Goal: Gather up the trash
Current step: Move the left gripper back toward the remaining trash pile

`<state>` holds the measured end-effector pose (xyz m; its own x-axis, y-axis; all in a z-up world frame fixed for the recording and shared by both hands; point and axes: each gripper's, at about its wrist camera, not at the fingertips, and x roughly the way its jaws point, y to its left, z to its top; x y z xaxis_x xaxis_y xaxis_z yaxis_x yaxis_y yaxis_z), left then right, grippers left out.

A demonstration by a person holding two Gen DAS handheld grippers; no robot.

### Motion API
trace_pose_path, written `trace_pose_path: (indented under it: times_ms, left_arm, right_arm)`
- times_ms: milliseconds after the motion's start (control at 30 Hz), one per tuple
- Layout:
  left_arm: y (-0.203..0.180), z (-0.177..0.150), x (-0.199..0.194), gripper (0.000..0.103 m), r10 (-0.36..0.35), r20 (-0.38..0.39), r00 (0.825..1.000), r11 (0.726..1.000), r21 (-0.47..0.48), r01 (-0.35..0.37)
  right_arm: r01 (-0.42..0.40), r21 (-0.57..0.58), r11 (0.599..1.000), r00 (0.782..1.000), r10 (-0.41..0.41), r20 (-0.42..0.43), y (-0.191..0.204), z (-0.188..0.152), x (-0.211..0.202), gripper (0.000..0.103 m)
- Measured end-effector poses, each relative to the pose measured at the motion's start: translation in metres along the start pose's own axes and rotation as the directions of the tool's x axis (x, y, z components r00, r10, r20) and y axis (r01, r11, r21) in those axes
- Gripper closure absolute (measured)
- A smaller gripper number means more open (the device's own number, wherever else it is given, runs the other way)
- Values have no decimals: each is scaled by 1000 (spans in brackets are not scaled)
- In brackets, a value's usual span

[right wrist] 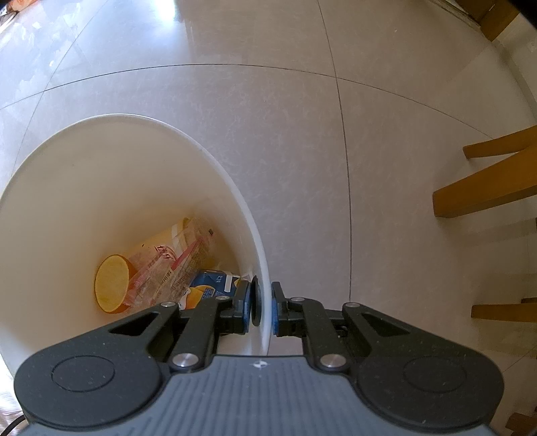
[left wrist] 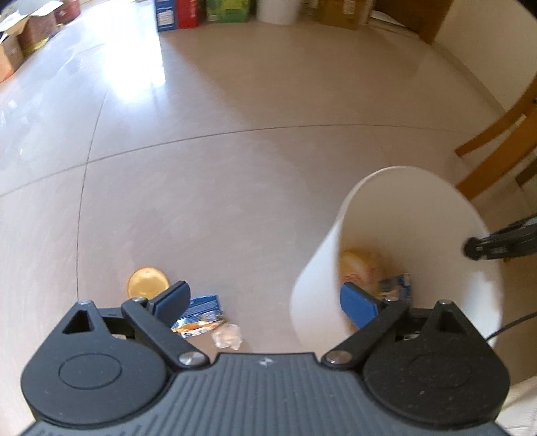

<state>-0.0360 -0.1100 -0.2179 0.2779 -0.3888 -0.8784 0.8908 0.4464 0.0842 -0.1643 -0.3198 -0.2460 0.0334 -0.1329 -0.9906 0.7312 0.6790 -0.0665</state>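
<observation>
A white bin [right wrist: 134, 157] stands on the tiled floor. My right gripper [right wrist: 263, 307] is shut on its rim, one pad inside and one outside. At the bin's bottom lie an orange snack tube [right wrist: 147, 268] and a blue carton [right wrist: 208, 285]. In the left wrist view the bin [left wrist: 419, 214] is at the right, blurred. My left gripper [left wrist: 265, 302] is open above the floor, its right pad over the bin's wall. Below it lie a round yellow lid [left wrist: 147, 283], a blue and orange wrapper [left wrist: 199, 315] and a crumpled clear plastic scrap [left wrist: 228, 337]. The right gripper's finger [left wrist: 500, 244] shows at the far right edge.
Wooden chair legs [right wrist: 486, 187] stand to the right of the bin, also seen as chair legs [left wrist: 493, 147] in the left wrist view. Boxes and cartons [left wrist: 188, 13] line the far wall, with cardboard boxes [left wrist: 20, 40] at the far left. Glossy floor tiles [left wrist: 235, 117] stretch ahead.
</observation>
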Motion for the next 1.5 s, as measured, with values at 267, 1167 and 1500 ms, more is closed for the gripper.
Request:
trace_pose_path:
  times_ms: [267, 1167, 1500]
  left_arm:
    - [31, -46, 47, 7, 39, 20, 999, 997, -72, -37]
    - [26, -148, 195, 22, 244, 30, 969, 945, -234, -230]
    - [28, -137, 216, 39, 234, 10, 972, 940, -256, -224]
  right_arm:
    - [5, -5, 1000, 1000, -5, 1, 1, 0, -1, 88]
    - [23, -12, 1000, 1000, -23, 6, 4, -1, -1, 87]
    - [25, -11, 1000, 1000, -25, 5, 4, 0, -1, 87]
